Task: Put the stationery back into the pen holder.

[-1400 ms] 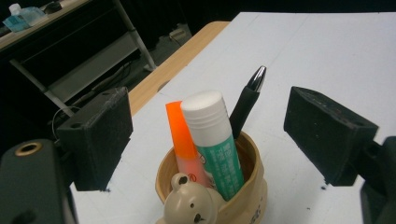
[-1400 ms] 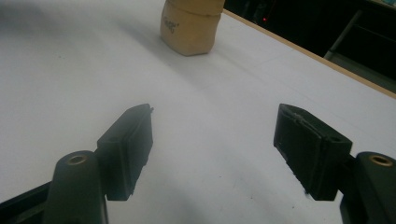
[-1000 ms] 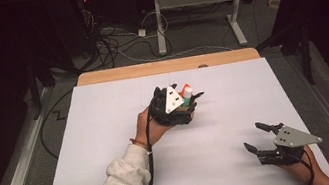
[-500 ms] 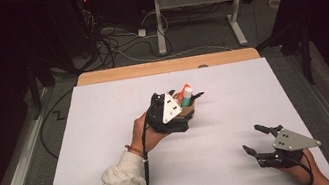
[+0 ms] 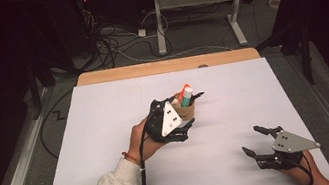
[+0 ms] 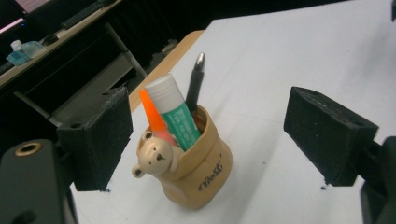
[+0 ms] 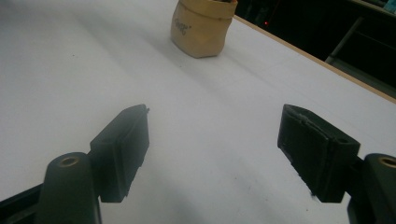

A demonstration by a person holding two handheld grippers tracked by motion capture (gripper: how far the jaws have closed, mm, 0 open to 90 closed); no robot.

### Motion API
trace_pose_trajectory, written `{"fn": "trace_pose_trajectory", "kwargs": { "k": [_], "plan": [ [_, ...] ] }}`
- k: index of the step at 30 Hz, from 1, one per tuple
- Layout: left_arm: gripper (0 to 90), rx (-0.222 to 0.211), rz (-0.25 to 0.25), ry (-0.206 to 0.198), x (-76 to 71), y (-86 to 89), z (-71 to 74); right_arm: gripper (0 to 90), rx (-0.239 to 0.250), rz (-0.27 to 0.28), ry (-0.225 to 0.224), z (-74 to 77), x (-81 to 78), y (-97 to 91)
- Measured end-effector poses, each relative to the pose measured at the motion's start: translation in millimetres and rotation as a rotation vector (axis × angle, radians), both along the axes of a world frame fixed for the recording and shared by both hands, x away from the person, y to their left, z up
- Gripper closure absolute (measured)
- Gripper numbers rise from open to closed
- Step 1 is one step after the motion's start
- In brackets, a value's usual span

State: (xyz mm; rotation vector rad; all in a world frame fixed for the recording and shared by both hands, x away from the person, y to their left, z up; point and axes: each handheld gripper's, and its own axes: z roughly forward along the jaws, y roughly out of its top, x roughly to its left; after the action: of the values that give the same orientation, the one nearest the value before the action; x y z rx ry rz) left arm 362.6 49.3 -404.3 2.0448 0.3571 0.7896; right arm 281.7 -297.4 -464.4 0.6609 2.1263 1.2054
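Note:
A tan cup with a small bear figure on its front stands on the white table top, near the middle. It holds an orange marker, a green-and-white tube and a black pen. My left gripper is open, one jaw on each side of the cup and neither touching it. In the left gripper view the cup sits upright between and just beyond the pads of the left gripper. My right gripper rests open at the near right, holding nothing. In its own view the right gripper points toward the distant cup.
A bare wooden strip runs along the table's far edge. Beyond it, cables and a desk frame stand on the dark floor. Metal rails flank the table on the left and right.
My left gripper has drawn back slightly toward the near side, so more of the cup shows beyond it. The right gripper has hardly moved.

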Motion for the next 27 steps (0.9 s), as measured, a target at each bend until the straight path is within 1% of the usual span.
{"fn": "trace_pose_trajectory", "kwargs": {
  "k": [1,3,4,6,11,22,23,27],
  "plan": [
    [14.9,0.004,0.006,-0.005,-1.8,1.0,-0.3,25.8,0.000,0.002,0.001,0.0,-0.2,0.3],
    [14.9,-0.010,-0.003,0.003,-4.9,4.1,0.0,25.9,-0.002,0.004,-0.001,0.0,-0.6,0.9],
    [14.9,-0.010,-0.003,0.005,-6.4,5.2,0.5,25.9,0.001,0.006,-0.001,-0.1,-0.7,1.1],
    [14.9,-0.011,-0.005,-0.014,-10.7,7.3,1.0,25.8,0.001,0.007,-0.001,0.1,-1.4,1.5],
    [14.9,-0.011,-0.020,-0.031,-19.7,11.0,1.2,25.8,0.002,0.010,-0.004,0.8,-2.2,2.2],
    [14.9,-0.001,-0.011,-0.049,-30.1,19.1,-0.5,26.0,-0.001,0.019,-0.006,0.6,-3.3,4.1],
    [14.9,0.000,-0.012,-0.044,-30.5,20.0,-0.7,25.9,0.000,0.021,-0.005,0.5,-3.4,4.3],
    [14.9,0.007,-0.003,-0.047,-33.3,24.4,-3.0,26.0,-0.001,0.023,-0.007,0.6,-3.8,4.7]
  ]
}}
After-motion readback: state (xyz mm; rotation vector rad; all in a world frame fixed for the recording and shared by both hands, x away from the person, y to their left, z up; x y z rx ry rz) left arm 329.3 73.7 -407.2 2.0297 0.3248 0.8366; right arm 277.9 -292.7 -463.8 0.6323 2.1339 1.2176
